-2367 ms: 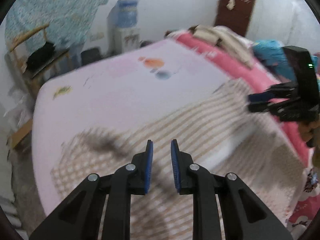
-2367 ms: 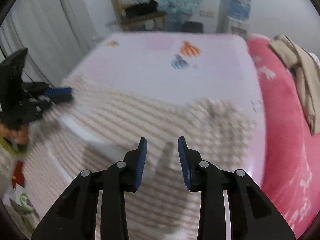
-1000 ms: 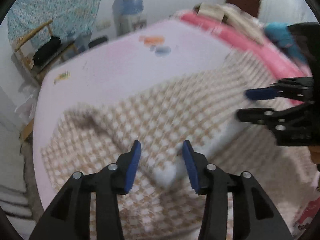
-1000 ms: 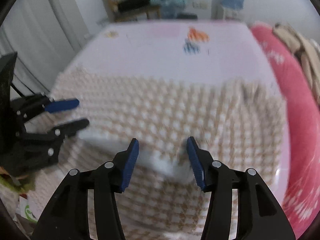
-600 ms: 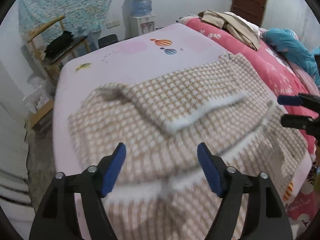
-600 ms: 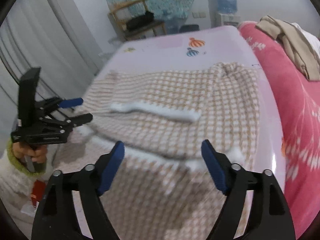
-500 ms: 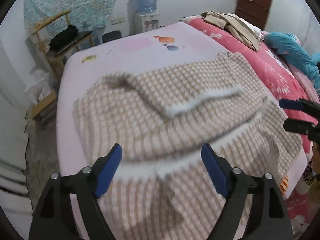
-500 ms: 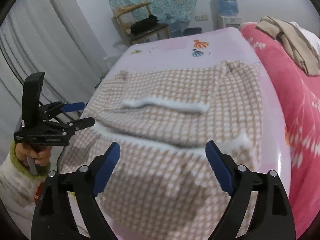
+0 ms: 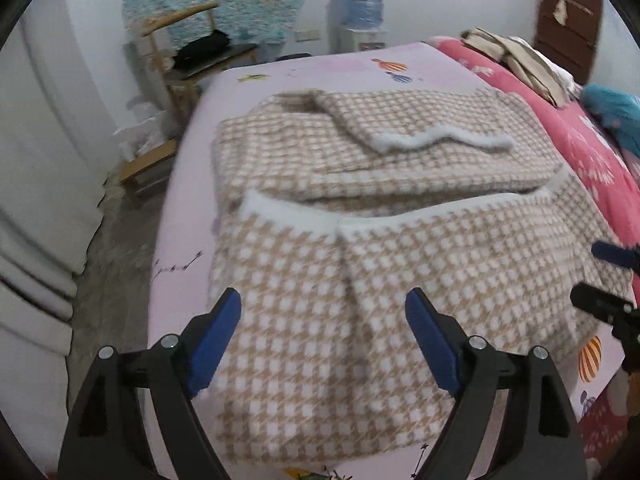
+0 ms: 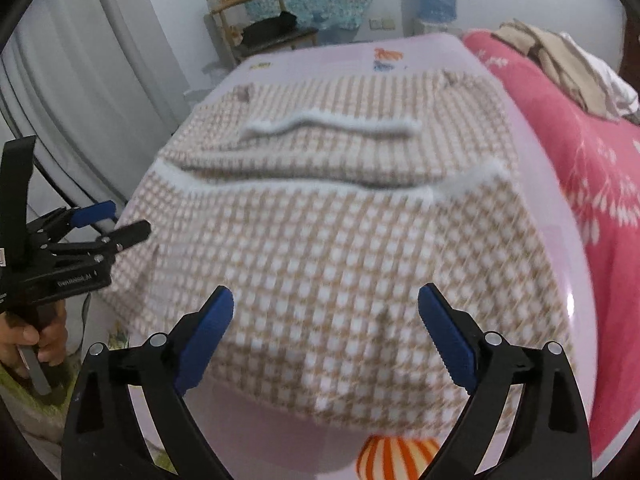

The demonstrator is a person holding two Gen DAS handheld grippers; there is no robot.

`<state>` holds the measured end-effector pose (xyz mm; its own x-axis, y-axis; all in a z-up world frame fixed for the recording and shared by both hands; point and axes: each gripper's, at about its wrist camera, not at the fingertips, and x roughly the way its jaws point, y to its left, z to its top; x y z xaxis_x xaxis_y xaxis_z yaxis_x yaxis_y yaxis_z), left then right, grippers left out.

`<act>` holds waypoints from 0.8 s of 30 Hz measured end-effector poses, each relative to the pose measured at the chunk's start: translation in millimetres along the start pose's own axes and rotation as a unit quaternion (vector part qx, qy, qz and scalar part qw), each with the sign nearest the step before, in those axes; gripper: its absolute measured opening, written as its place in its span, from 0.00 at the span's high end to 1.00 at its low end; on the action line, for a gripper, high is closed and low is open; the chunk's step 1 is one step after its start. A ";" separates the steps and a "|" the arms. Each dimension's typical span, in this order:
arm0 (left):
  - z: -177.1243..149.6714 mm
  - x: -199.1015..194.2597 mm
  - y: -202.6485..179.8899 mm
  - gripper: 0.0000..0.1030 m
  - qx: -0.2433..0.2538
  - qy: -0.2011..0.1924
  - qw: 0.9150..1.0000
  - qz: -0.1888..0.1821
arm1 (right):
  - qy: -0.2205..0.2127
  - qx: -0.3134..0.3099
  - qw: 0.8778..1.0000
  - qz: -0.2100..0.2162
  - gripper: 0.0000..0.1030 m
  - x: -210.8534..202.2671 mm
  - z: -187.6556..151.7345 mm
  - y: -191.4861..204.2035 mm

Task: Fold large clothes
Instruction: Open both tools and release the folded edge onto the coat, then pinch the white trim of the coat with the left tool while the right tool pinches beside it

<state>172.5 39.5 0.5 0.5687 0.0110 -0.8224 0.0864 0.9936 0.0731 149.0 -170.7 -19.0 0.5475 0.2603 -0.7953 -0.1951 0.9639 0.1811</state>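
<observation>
A large tan-and-white houndstooth garment (image 9: 384, 216) with white fleecy trim lies folded in layers on the pink bed; it also shows in the right wrist view (image 10: 344, 208). A white trimmed edge (image 9: 440, 142) lies across its top fold. My left gripper (image 9: 324, 338) is wide open and empty, above the garment's near end. My right gripper (image 10: 326, 334) is wide open and empty, also above the near end. The left gripper shows at the left of the right wrist view (image 10: 116, 220), open; the right gripper's tips show at the right edge of the left wrist view (image 9: 600, 276).
The pink bed sheet (image 9: 184, 208) has balloon prints. A red quilt (image 10: 592, 148) with beige clothes (image 10: 560, 64) lies along the right. A wooden chair (image 9: 192, 52) and a water dispenser (image 9: 360, 12) stand by the far wall. Bare floor (image 9: 116, 240) lies left of the bed.
Both grippers opened wide, let go of the garment and drew back from it. The garment's upper part now lies folded over on the bed.
</observation>
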 end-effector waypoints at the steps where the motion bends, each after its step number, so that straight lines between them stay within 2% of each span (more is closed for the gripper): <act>1: -2.7 -1.3 4.4 0.20 -0.008 -0.003 1.000 0.002 | 0.005 -0.001 1.000 -0.005 0.13 3.0 -2.5 0.9; 4: -11.9 -12.7 22.7 0.20 -0.033 -0.037 0.999 0.012 | 0.012 -0.004 1.000 -0.015 0.13 8.0 -8.5 5.1; 6: -15.6 -21.9 37.8 0.20 -0.047 -0.070 0.996 0.002 | 0.018 -0.002 1.000 -0.014 0.13 12.7 -10.7 4.7; 8: -16.4 -22.9 47.5 0.20 -0.047 -0.082 0.995 -0.003 | 0.023 0.002 1.000 -0.016 0.13 18.1 -12.0 3.1; 10: -14.3 -16.5 53.7 0.22 -0.042 -0.082 0.996 -0.006 | 0.029 0.008 0.999 -0.017 0.13 23.9 -13.4 0.5; 13: -9.6 -3.1 58.0 0.32 -0.040 -0.078 0.996 -0.027 | 0.038 0.022 0.999 -0.010 0.13 30.8 -13.7 -3.8; 17: -3.2 20.5 65.9 0.55 -0.055 -0.061 0.994 -0.073 | 0.041 0.019 0.999 -0.013 0.12 33.3 -11.5 -3.2; 20: 0.7 37.9 70.0 0.67 -0.064 -0.042 0.994 -0.077 | 0.044 0.016 0.999 -0.016 0.12 35.3 -10.1 -2.1; 24: 5.7 50.9 77.4 0.70 -0.074 -0.029 0.993 -0.082 | 0.045 0.016 0.999 -0.017 0.11 39.1 -7.7 -0.7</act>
<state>212.8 116.3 -32.4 0.6037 -0.1537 -0.7822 0.0620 0.9873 -0.1462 164.3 -161.6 -54.7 0.4769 0.2234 -0.8501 -0.1521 0.9735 0.1706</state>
